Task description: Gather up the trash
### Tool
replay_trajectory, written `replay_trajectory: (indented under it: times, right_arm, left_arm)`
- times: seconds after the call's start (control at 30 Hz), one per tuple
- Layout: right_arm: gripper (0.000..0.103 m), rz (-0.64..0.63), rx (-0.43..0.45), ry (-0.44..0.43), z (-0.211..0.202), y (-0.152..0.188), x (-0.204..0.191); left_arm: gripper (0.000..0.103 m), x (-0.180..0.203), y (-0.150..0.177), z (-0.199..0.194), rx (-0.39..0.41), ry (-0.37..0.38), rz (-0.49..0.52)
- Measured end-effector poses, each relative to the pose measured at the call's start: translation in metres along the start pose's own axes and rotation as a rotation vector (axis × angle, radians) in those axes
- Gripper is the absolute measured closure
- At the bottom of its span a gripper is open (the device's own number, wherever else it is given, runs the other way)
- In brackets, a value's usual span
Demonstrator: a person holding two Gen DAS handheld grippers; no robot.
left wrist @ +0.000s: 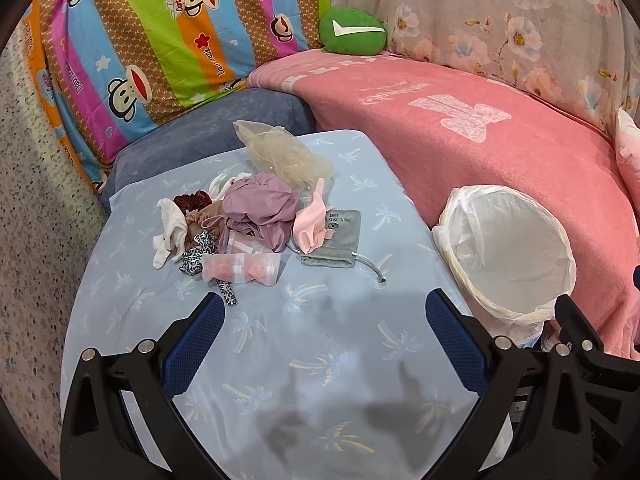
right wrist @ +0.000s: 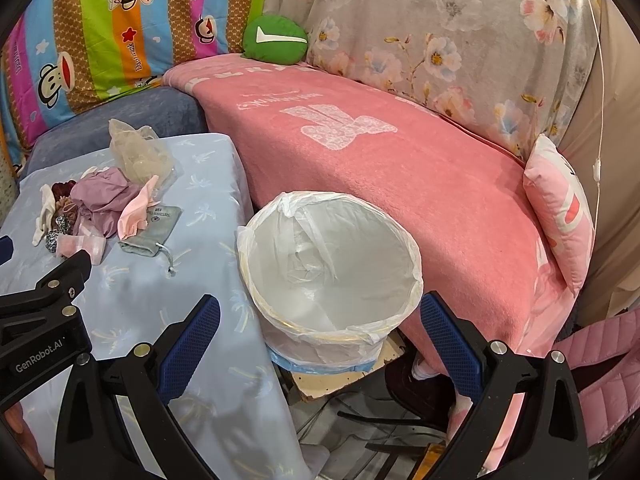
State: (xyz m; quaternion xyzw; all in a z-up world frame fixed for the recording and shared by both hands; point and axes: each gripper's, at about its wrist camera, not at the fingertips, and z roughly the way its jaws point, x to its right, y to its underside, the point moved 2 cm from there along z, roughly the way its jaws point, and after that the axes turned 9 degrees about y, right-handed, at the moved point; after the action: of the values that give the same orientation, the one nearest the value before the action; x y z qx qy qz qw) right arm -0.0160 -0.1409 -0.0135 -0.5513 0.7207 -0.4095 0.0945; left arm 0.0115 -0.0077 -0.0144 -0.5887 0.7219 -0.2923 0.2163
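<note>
- Currently left tongs (left wrist: pixel 326 322) were released; trash pile (left wrist: pixel 232 228) lay at 11 o'clock, nearer them.
- Right tongs (right wrist: pixel 320 322) were released, framing bin (right wrist: pixel 332 264) at 12 o'clock.

From my left gripper (left wrist: pixel 326 312), the heap of trash (left wrist: pixel 236 224) lies on the table (left wrist: pixel 280 360) at 11 o'clock, a drawstring pouch (left wrist: pixel 334 240) touching its right edge. The lined bin (left wrist: pixel 508 256) stands at 2 o'clock, off the table's right side, against the sofa seat (left wrist: pixel 460 140). A round cushion (left wrist: pixel 352 32) sits behind, at 12 o'clock
</note>
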Motion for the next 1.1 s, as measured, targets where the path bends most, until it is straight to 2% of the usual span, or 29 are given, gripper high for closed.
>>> replay_trajectory:
  times: [1.1]
  right_arm:
    - [0.006, 0.0, -0.001, -0.003, -0.0011, 0.0001, 0.0007]
  left_arm:
    - [0.007, -0.0035, 0.0037, 0.0002, -0.005, -0.007, -0.013]
